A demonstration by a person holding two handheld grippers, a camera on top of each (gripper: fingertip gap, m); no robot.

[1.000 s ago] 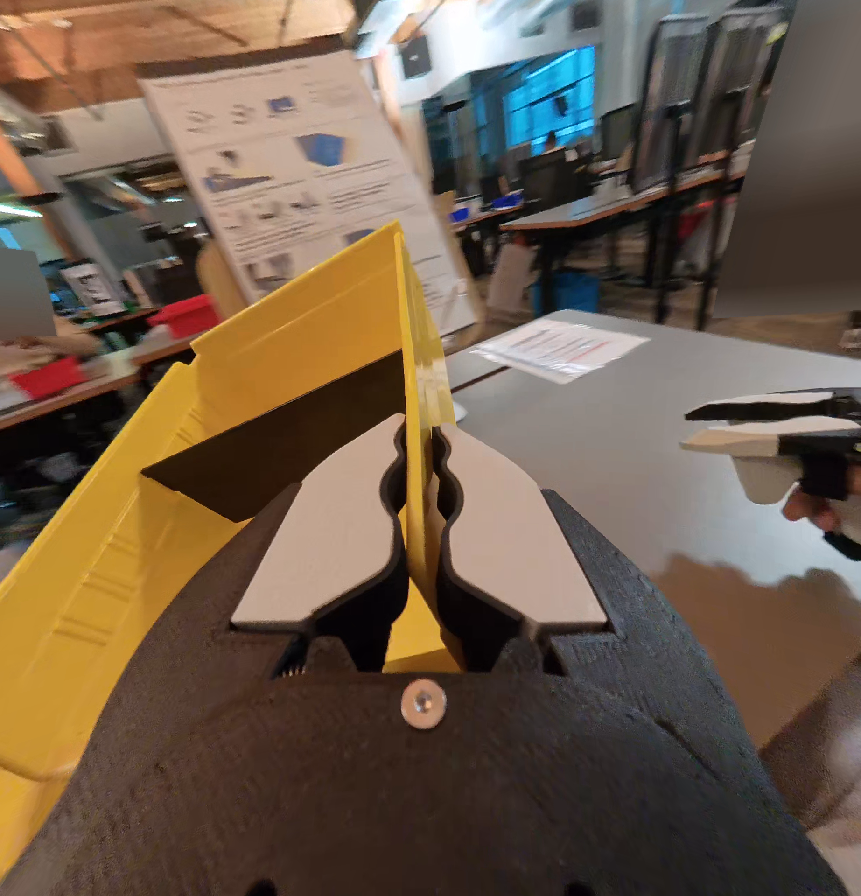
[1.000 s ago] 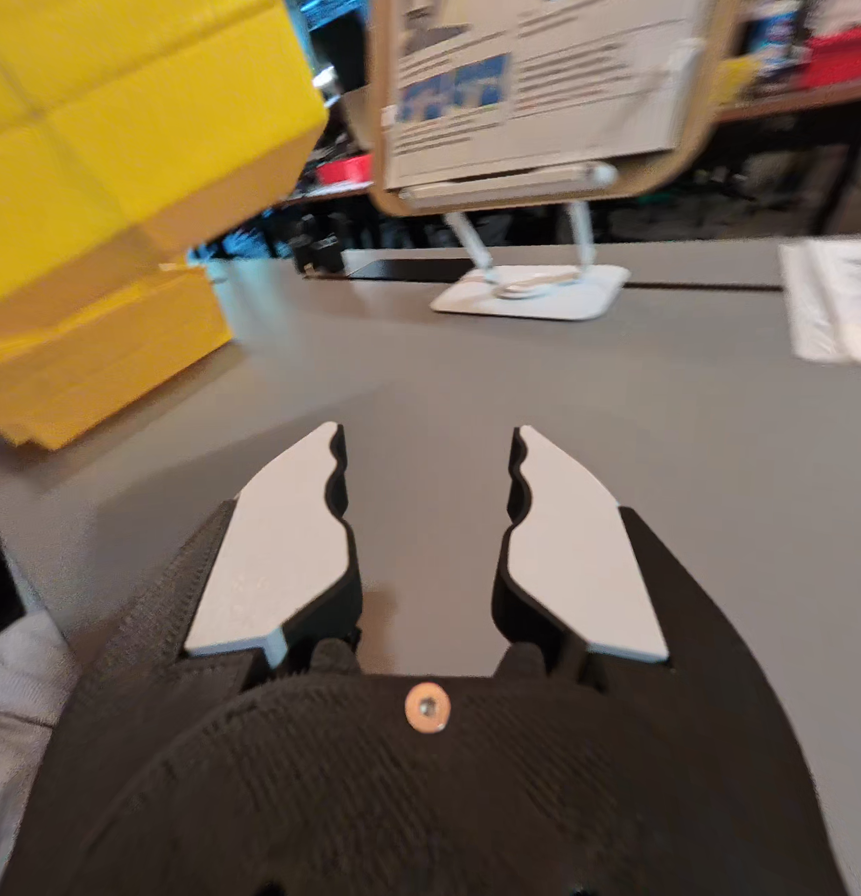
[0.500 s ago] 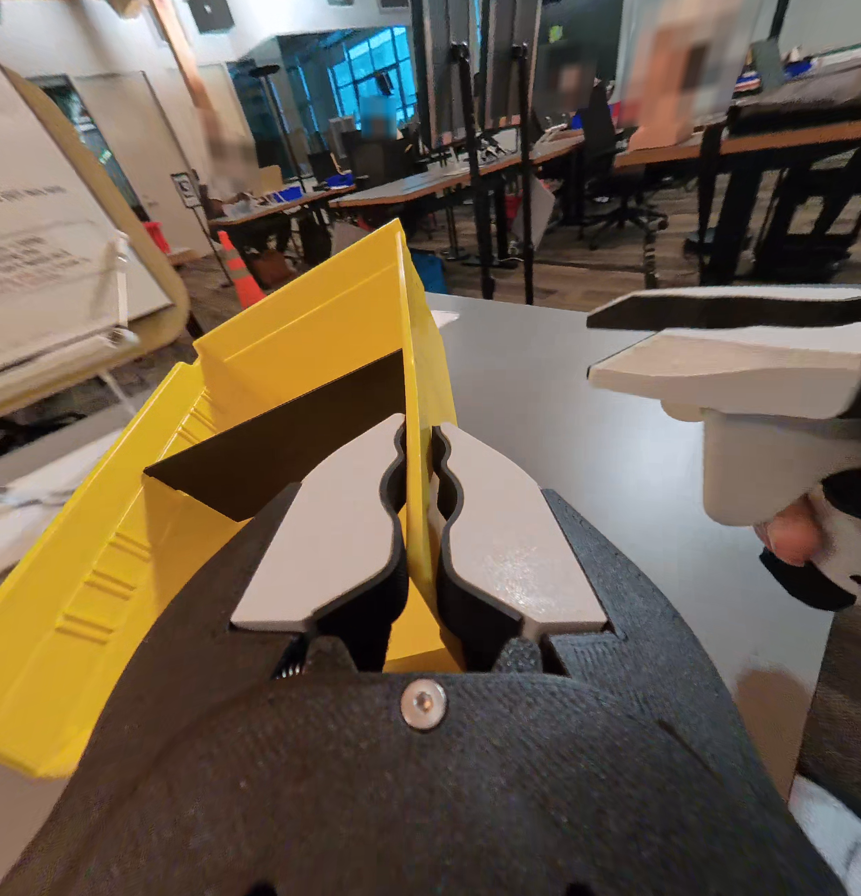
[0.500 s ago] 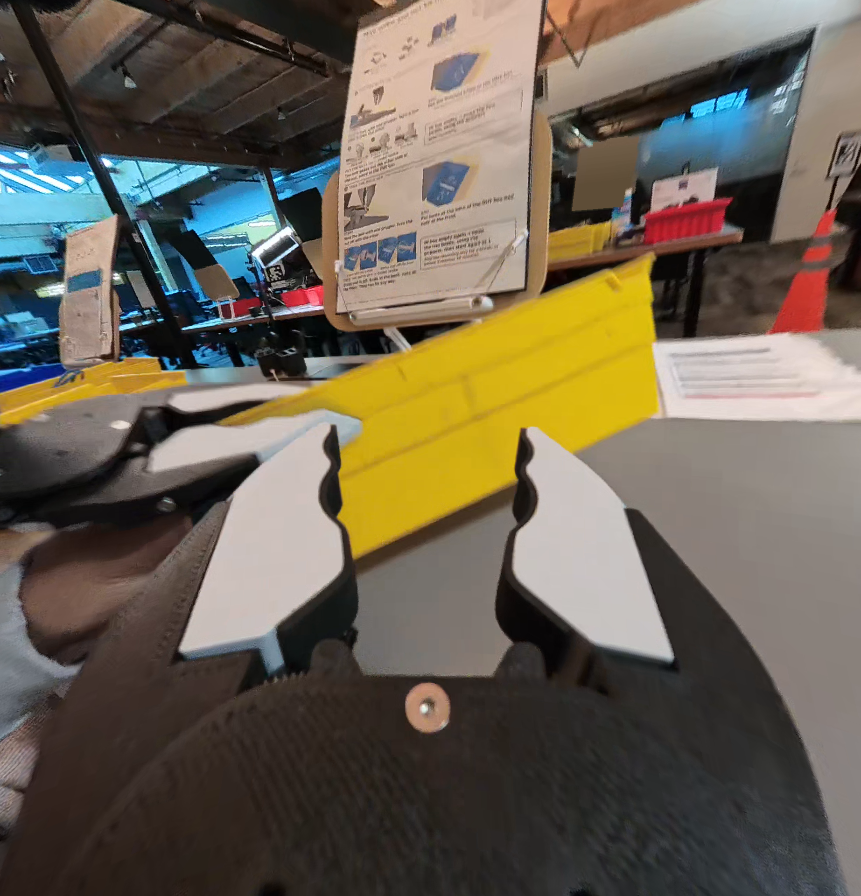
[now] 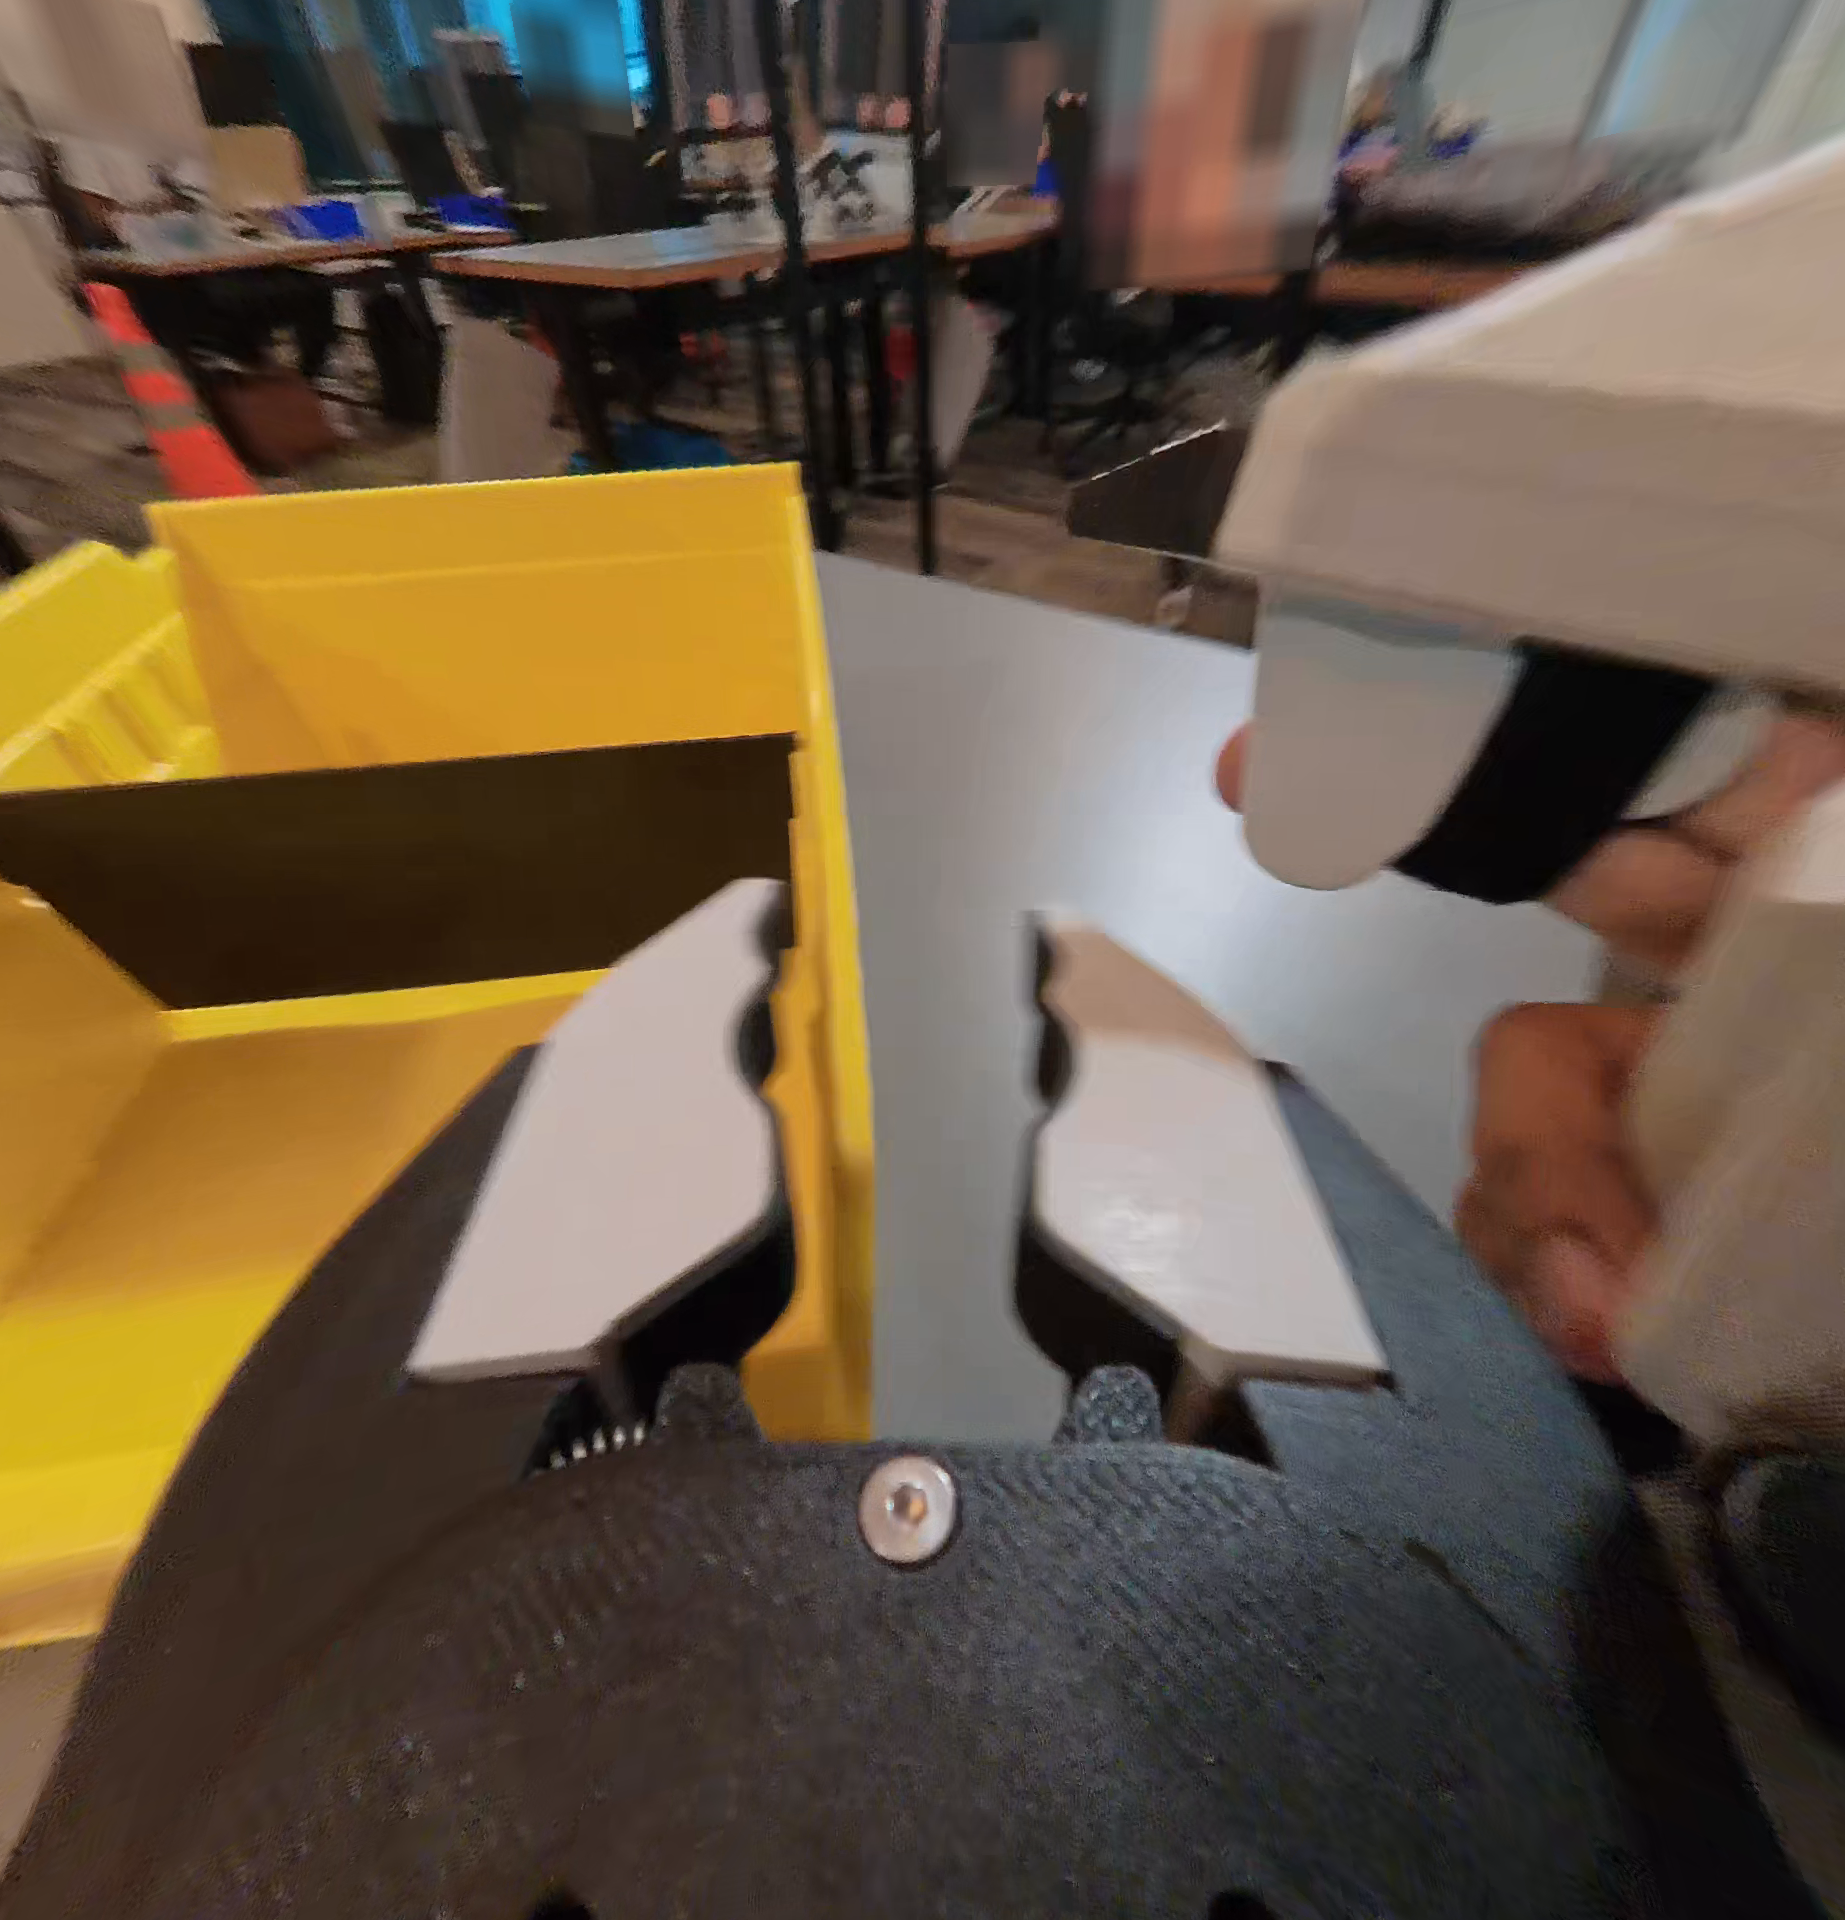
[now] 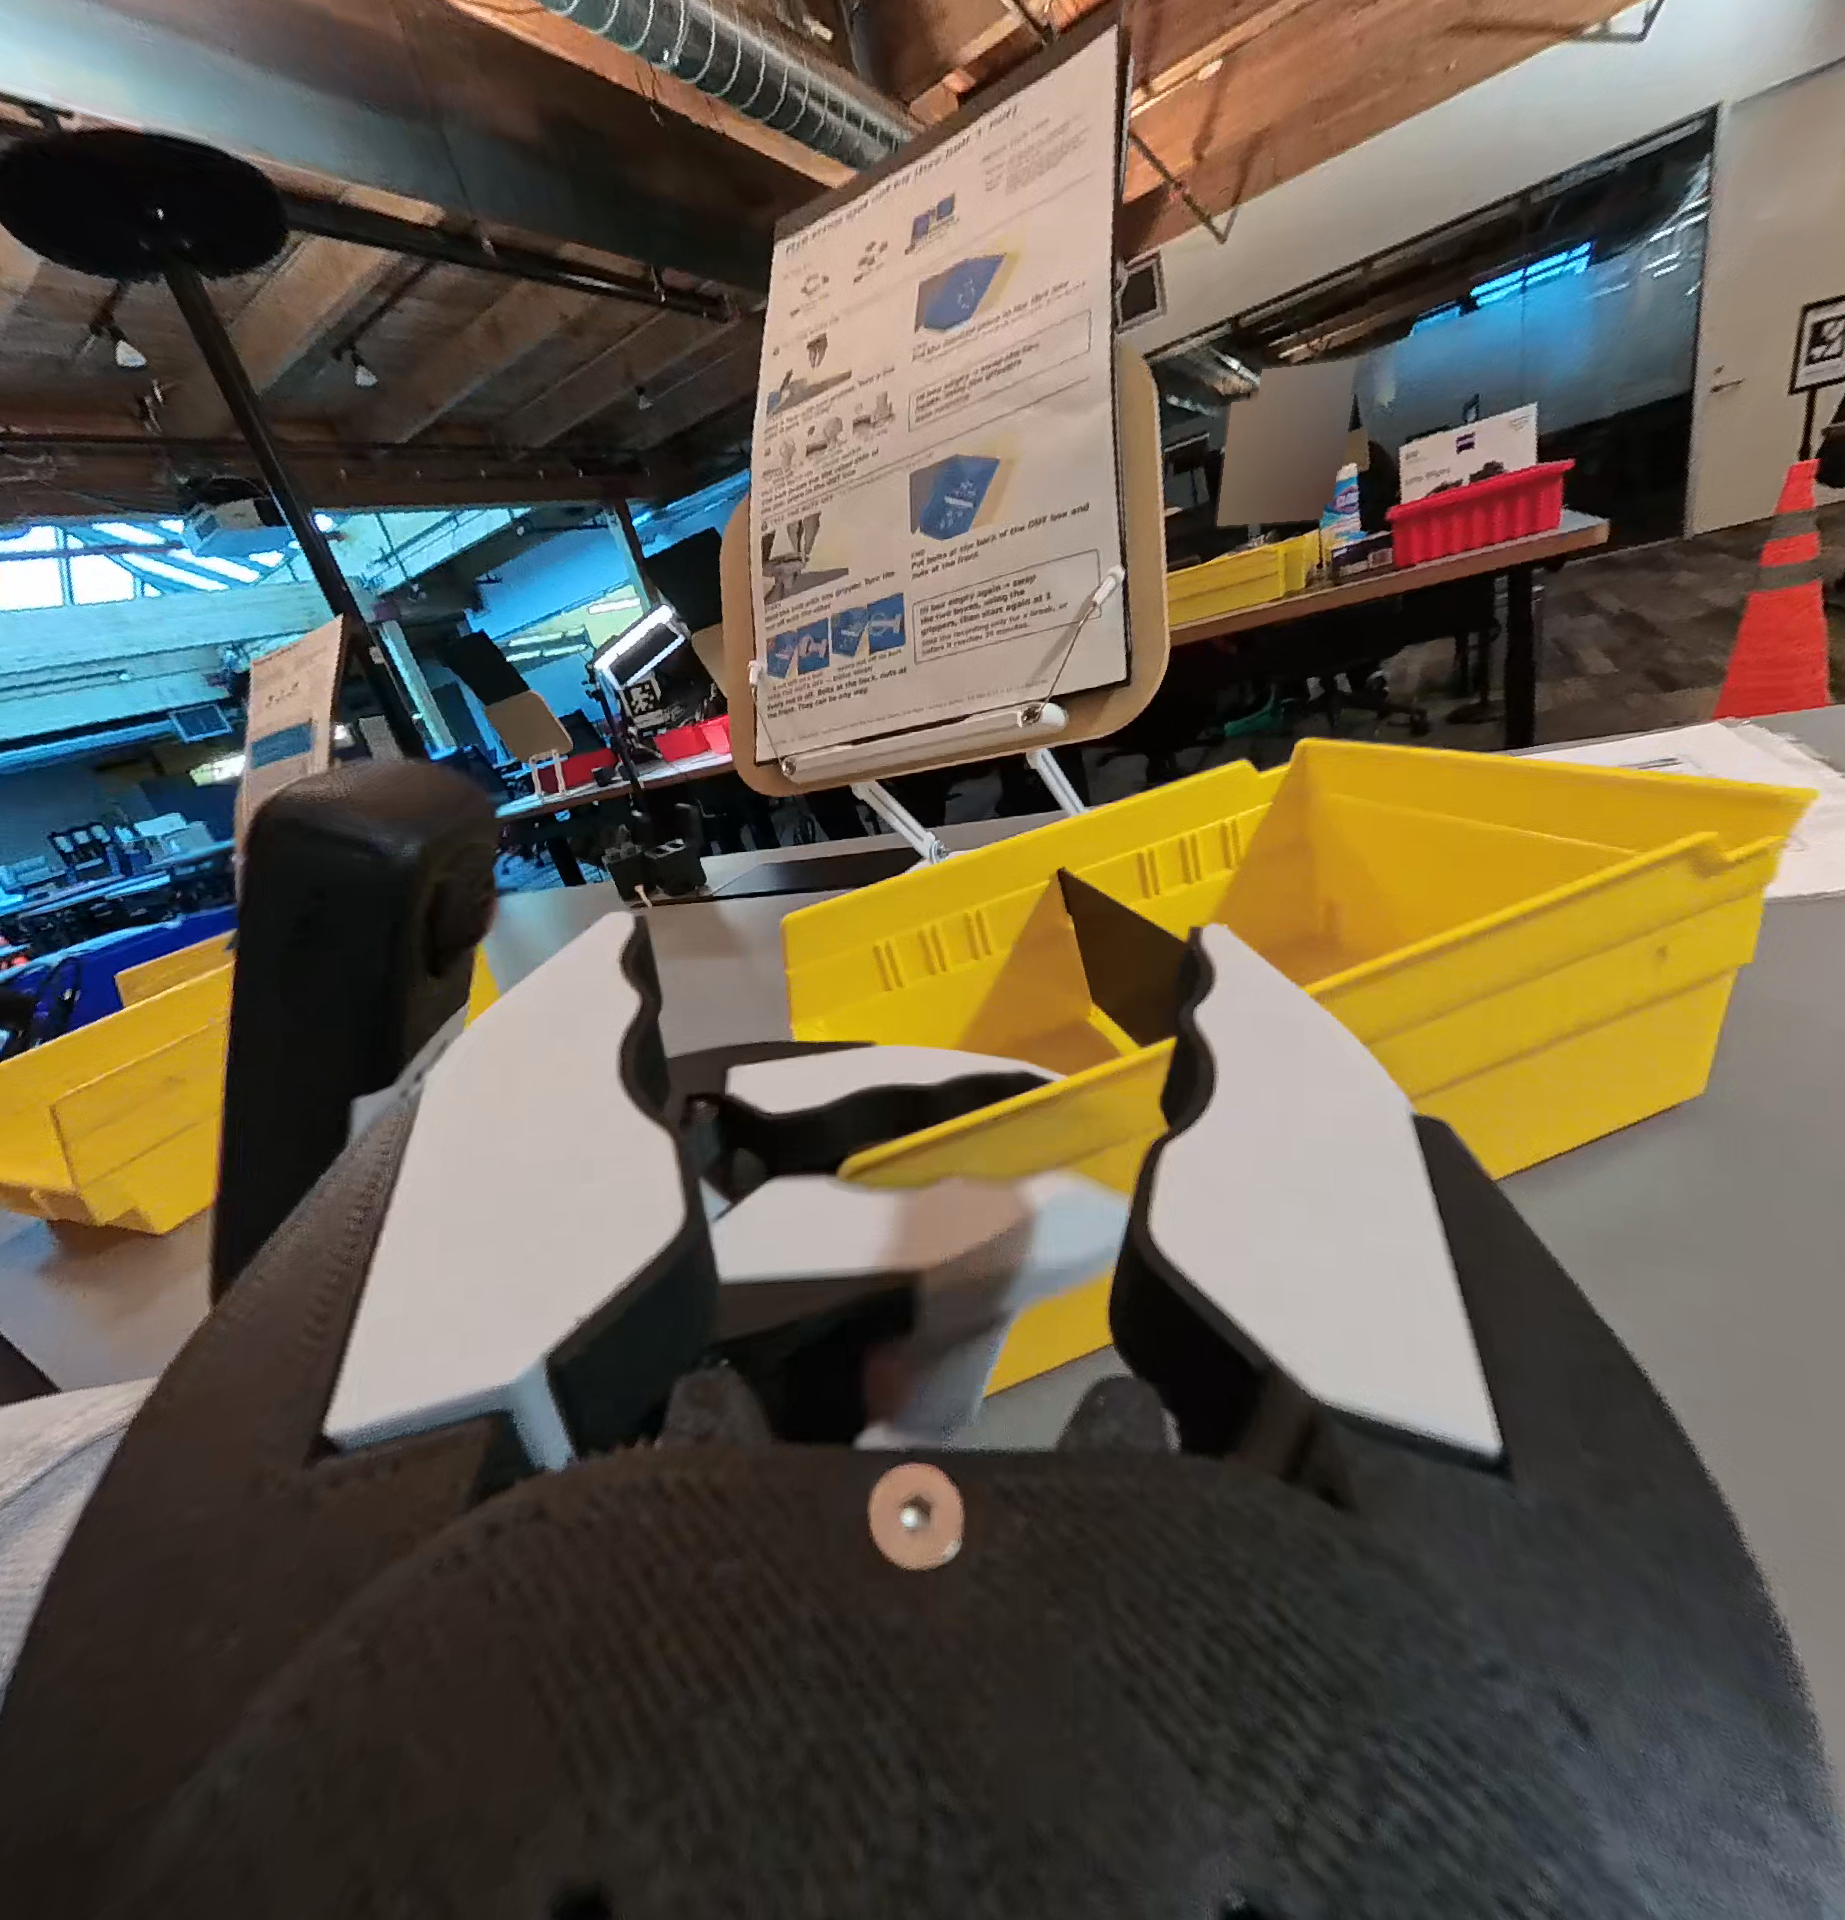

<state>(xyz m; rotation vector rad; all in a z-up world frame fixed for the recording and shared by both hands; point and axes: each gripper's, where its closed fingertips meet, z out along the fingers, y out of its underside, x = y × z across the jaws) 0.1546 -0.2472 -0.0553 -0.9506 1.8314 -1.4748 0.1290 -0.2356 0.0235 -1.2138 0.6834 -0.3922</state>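
A yellow bin (image 5: 482, 644) with a black divider (image 5: 378, 852) sits on the grey table (image 5: 1053, 779). My left gripper (image 5: 902, 925) is open. The bin's right wall stands between its fingers, close to the left finger (image 5: 627, 1143). My right gripper (image 6: 918, 940) is open and empty, held just above and behind the left gripper (image 6: 876, 1132). The bin (image 6: 1417, 935) lies just beyond both, its divider (image 6: 1115, 966) showing. The right gripper (image 5: 1188, 499) also shows at the upper right of the left wrist view, held by a hand (image 5: 1583, 1195).
A stand with a printed sheet (image 6: 949, 416) is behind the bin. A second yellow bin (image 6: 97, 1091) lies at the table's left. A paper sheet (image 6: 1728, 758) lies at the far right. An orange cone (image 6: 1780, 603) and other tables stand beyond.
My left gripper has opened and let go of the bin's wall; the bin went from tilted in the air to level on the table. My right gripper swung round close beside the left one.
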